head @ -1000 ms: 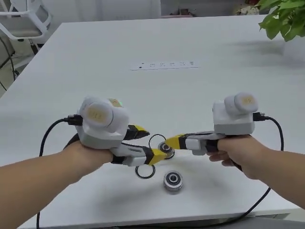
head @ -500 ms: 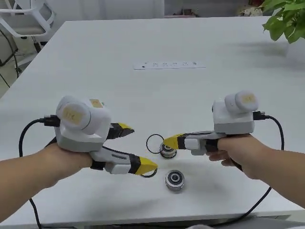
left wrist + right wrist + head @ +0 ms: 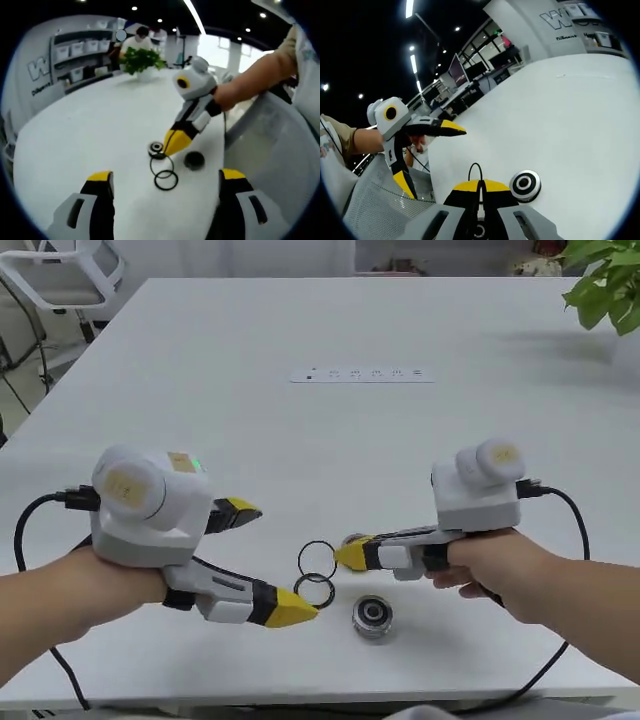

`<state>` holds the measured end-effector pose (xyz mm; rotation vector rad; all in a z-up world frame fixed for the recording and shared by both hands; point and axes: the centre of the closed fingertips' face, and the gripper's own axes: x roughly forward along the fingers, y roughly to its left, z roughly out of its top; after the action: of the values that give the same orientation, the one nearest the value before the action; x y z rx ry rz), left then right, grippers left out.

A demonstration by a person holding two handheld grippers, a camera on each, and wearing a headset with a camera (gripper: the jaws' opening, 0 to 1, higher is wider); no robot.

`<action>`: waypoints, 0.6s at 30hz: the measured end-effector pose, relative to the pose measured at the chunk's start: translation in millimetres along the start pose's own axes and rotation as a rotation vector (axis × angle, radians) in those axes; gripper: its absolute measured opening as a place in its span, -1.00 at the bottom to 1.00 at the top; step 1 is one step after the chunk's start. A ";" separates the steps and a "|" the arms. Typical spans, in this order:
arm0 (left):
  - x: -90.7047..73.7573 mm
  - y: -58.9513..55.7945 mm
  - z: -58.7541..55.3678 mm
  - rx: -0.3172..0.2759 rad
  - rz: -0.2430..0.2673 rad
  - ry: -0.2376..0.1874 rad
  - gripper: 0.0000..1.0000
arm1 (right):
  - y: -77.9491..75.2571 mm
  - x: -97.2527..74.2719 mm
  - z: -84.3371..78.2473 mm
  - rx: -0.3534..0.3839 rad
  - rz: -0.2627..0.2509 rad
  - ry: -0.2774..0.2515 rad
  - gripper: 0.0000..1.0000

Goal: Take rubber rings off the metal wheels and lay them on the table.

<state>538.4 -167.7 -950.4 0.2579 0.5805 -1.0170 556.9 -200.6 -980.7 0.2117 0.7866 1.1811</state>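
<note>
Silver wheel [image 3: 372, 615] with a dark hub lies flat. In the head view, the first ring [image 3: 313, 590], thin and black, lies flat just left of that wheel. The second ring [image 3: 317, 559] touches it on the far side. The other wheel [image 3: 156, 148] sits beyond the silver wheel, right at the second ring's edge.

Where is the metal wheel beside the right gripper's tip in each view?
Head view: metal wheel at centre, just beyond the right gripper.
Left gripper view: wheel at centre, left of its tip.
Right gripper view: wheel low, right of the jaws.
Shared landmark: that gripper's yellow tip.

Overhead, two opposed; perhaps common wheel [image 3: 372, 616].
</note>
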 end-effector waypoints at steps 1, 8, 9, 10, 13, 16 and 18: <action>-0.5 -0.4 -1.2 0.000 -0.001 0.002 0.76 | 0.4 1.1 -1.7 0.001 0.000 0.008 -1.00; -5.2 -0.6 -8.3 -0.010 -0.002 0.011 0.76 | 1.8 8.1 -14.0 0.006 0.001 0.061 -1.00; -5.8 -1.5 -9.7 -0.007 -0.007 0.016 0.76 | 0.4 8.7 -16.2 0.008 -0.001 0.072 -1.00; -6.2 -1.7 -10.8 -0.002 -0.007 0.020 0.76 | 0.5 9.6 -16.8 0.006 -0.003 0.077 -1.00; -7.0 -1.5 -13.3 0.007 -0.007 0.029 0.76 | -0.5 11.8 -18.0 0.013 0.000 0.088 -1.00; -7.2 -1.0 -13.6 -0.003 -0.005 0.026 0.76 | -1.1 14.5 -19.9 0.009 -0.001 0.099 -1.00; -7.3 -0.9 -14.4 -0.005 -0.004 0.026 0.76 | -3.8 15.7 -22.5 0.006 -0.009 0.110 -1.00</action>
<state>529.9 -156.3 -958.0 0.2663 0.6076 -1.0171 547.6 -193.6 -1005.8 0.1485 0.8865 1.1899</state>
